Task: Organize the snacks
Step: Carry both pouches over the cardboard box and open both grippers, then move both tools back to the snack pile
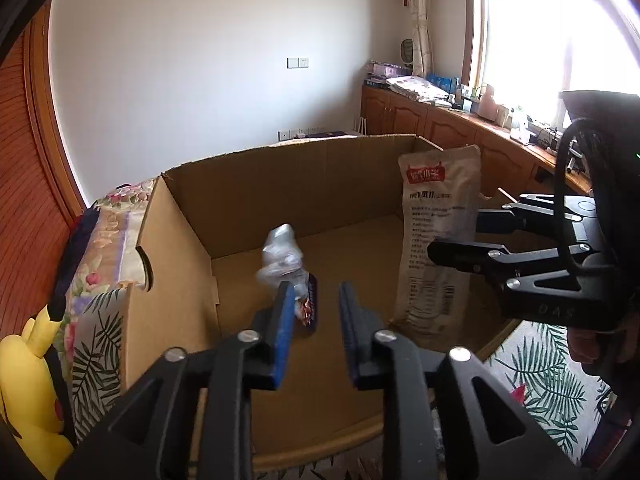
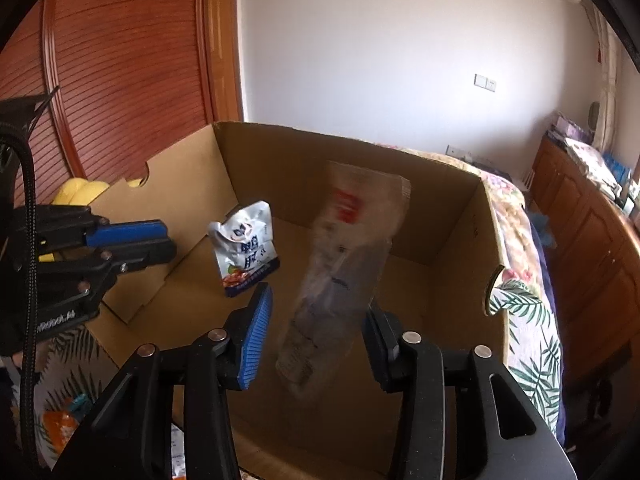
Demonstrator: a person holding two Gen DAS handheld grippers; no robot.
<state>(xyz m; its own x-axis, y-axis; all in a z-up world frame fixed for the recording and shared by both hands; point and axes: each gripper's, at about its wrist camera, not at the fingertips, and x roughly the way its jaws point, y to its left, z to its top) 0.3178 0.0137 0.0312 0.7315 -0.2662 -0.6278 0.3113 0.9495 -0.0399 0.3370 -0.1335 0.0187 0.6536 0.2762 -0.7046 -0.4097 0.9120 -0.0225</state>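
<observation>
A large open cardboard box (image 1: 256, 196) (image 2: 452, 232) sits on a leaf-print cover. My left gripper (image 1: 314, 334) is open over the box; a small silver-white snack pouch (image 1: 286, 262) (image 2: 245, 248) is in the air just beyond its fingers, not gripped. My right gripper (image 2: 316, 330) is open; a tall beige snack bag (image 2: 344, 276) (image 1: 436, 236) is between and beyond its fingers, blurred, apparently falling into the box. The right gripper also shows in the left wrist view (image 1: 472, 236), the left gripper in the right wrist view (image 2: 144, 244).
A yellow plush toy (image 1: 32, 384) lies left of the box. More snack packets (image 2: 60, 424) lie on the leaf-print cover (image 1: 548, 376) at the near side. Wooden cabinets (image 1: 440, 124) run under the window at right; a wooden louvred door (image 2: 120, 72) stands behind.
</observation>
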